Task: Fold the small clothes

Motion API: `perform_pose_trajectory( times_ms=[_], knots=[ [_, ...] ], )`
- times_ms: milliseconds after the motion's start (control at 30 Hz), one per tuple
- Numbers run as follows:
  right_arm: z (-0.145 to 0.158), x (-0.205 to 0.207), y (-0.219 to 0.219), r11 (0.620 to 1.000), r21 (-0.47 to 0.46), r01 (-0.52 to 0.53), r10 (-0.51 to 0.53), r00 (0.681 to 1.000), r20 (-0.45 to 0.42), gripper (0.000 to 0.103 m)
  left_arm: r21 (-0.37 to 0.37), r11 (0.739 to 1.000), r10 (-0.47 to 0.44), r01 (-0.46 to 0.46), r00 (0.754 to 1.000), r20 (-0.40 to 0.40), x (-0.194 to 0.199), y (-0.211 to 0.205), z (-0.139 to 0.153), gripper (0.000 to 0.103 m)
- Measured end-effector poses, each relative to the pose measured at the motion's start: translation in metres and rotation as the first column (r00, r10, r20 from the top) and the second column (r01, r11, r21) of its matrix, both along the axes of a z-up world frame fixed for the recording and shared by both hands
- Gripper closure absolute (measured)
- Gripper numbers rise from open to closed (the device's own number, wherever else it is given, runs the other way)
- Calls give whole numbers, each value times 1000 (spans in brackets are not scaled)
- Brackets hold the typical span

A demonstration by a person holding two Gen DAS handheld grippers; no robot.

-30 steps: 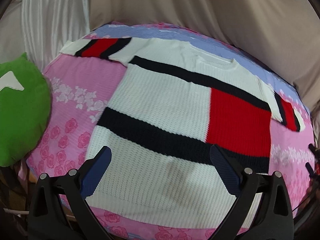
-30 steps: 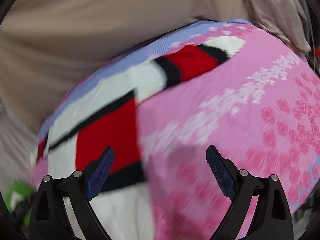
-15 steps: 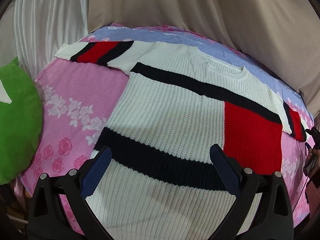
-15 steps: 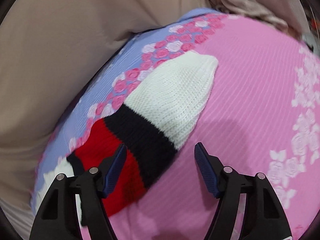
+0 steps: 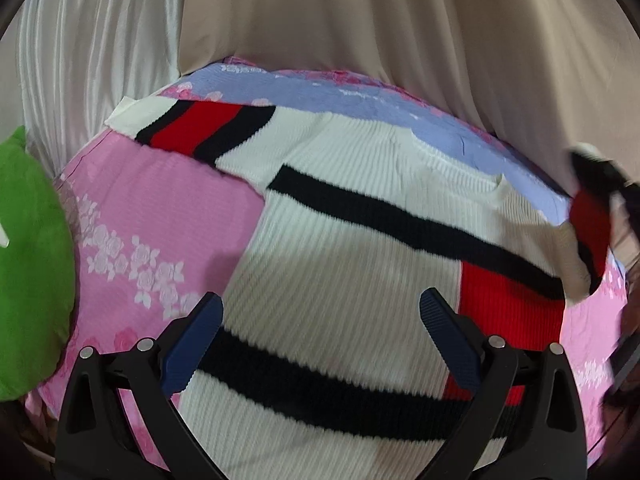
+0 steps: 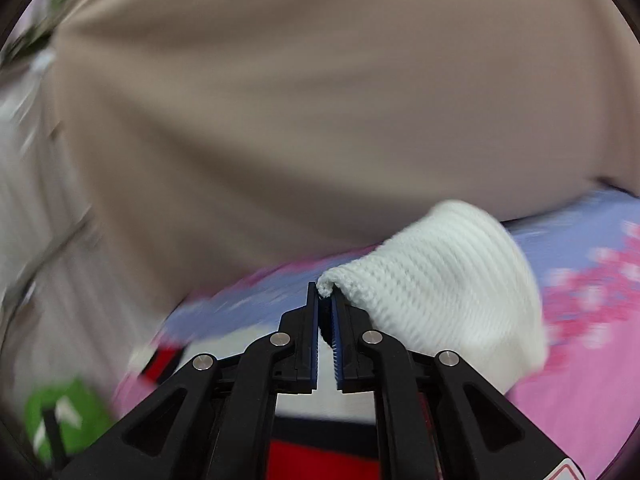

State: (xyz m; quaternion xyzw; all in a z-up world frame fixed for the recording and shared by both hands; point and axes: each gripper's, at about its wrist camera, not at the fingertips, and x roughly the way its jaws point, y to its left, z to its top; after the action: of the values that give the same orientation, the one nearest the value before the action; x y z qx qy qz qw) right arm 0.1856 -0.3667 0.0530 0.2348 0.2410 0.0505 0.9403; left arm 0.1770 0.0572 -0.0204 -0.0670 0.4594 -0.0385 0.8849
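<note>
One ribbed knit sweater (image 5: 344, 264), white with navy bands and red blocks, lies flat on the pink floral bedspread (image 5: 152, 216). Your left gripper (image 5: 320, 336) hovers over its hem, jaws wide. Your right gripper (image 6: 325, 320) pinches the white sleeve cuff (image 6: 440, 292), lifted off the bedspread. One green plush cushion (image 5: 28, 264) sits beside it.
</note>
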Motion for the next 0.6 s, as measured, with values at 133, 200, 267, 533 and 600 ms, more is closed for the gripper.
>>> perform_pose_trajectory(
  times_ms=[133,200,267,533,600],
  knots=[
    [-57,40,116,968,-140,-208,184,968,-170,58,-56,998,-13,12,1000,-24,34,4,-3,6],
    [-80,37,135,959,-187,-215,165,954,-250,58,-93,995,-24,20,999,-35,52,0,-7,6],
    [-89,16,127,973,-168,-157,104,952,-288,58,-120,992,-56,49,997,-50,69,-15,-11,6],
    [-99,-66,61,984,-48,170,-175,896,-407,54,-138,977,-175,164,982,-68,126,-123,-28,6],
    [-103,-70,59,979,-65,193,-202,882,-425,54,-120,975,-199,187,975,-97,141,-159,-33,6]
  ],
)
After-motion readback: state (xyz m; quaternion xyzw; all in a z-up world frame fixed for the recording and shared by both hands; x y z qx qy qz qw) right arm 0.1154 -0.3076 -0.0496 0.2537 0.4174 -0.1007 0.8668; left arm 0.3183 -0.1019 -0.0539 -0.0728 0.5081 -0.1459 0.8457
